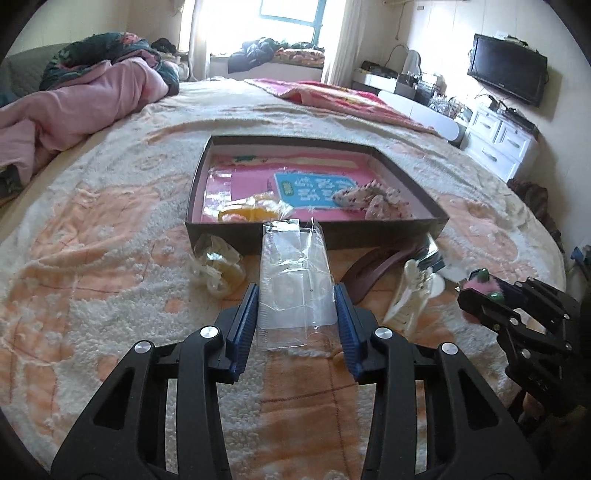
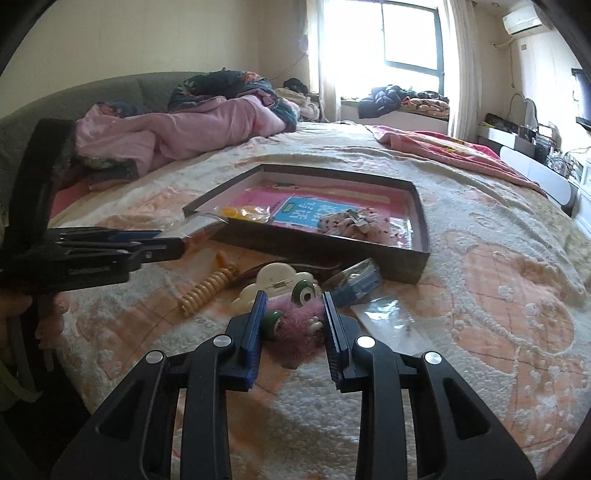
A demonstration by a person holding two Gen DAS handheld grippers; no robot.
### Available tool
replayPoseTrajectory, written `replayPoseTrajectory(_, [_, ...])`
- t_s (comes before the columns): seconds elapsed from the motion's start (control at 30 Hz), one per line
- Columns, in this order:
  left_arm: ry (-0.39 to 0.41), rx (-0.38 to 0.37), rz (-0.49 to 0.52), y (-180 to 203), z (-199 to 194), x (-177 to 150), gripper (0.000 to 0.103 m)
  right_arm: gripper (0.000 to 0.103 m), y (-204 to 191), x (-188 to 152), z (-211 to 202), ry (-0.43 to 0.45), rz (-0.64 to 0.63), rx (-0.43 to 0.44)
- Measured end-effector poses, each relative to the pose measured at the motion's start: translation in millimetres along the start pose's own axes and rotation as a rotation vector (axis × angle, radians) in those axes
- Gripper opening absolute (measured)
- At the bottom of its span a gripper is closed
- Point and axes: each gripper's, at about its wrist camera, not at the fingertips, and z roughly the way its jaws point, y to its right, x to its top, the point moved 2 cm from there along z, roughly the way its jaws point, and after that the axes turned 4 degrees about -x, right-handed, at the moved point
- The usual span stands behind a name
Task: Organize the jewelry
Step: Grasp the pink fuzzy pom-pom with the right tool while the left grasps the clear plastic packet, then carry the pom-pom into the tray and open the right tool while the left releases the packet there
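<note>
A bed [image 1: 92, 229] with a peach-and-cream fleece blanket carries a shallow dark box [image 1: 314, 236]; a bright window [image 1: 288, 14] stands at twelve o'clock and a wall television [image 1: 506, 70] at two. The left tool [image 1: 297, 317] clamps a clear plastic packet [image 1: 293, 280], its long axis running toward twelve, far end at the box's near wall. The right tool [image 2: 293, 321] grips a pink fuzzy hair clip [image 2: 295, 325], lying crosswise, nine to three.
</note>
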Motion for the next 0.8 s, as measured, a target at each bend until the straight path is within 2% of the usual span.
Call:
replayPoseTrajectory(0.23, [0.037,-0.012,0.011,9.6,-8.1,7.7,0.032,0.028,17.5,6.1,-5.7,0.018,0.038,-0.035])
replayPoseTrajectory(0.8, [0.064,-0.026,0.02,20.5,9.0,40.7,0.032,0.028,62.2,29.6,-4.9,0.063,0.09,-0.129])
